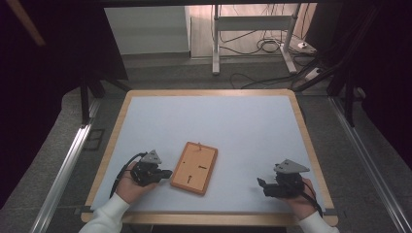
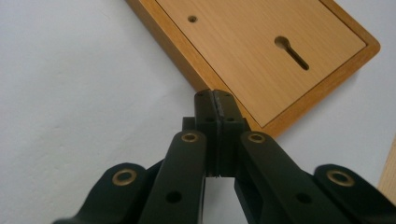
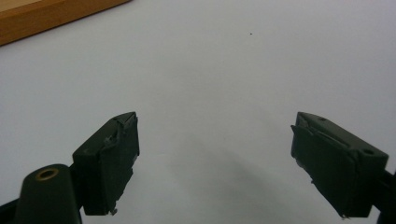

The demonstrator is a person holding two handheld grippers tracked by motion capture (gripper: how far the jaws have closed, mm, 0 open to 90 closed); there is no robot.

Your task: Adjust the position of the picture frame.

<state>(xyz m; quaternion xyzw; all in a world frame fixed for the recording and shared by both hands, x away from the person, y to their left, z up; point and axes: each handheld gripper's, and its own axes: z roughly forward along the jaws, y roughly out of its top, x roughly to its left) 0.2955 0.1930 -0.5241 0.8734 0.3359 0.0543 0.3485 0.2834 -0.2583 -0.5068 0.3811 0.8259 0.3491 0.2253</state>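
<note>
The wooden board (image 1: 195, 168) lies flat on the white table top (image 1: 228, 126), toward the near side and a little left of centre, its recessed back face up with a keyhole slot (image 2: 291, 51) and a small round hole (image 2: 192, 19) showing. The left gripper (image 1: 167, 173) sits right at the board's left edge, and in the left gripper view its jaws are pressed tight together with nothing between them, the closed tip just at the raised rim (image 2: 187, 60); whether it is touching the wood or only a hair short, I cannot tell. Over on the other side the right gripper (image 1: 261, 184) rests well apart from the board, jaws spread wide and empty over bare table, with just a corner of the board in the top left of its own view. This reads as the opening approach: the left is lining up on the board's edge, perhaps to nudge or steady it, and no grasp has been made. If the board is to be lifted, the next move likely calls for the left jaws to part and straddle that rim, or for the right to come across and take the far long edge. Room is generous: open white surface lies beyond the board and to its right, while the table's wooden border (image 1: 209, 217) runs close behind both hands, so the safer travel is forward or inward, away from that near edge.
</note>
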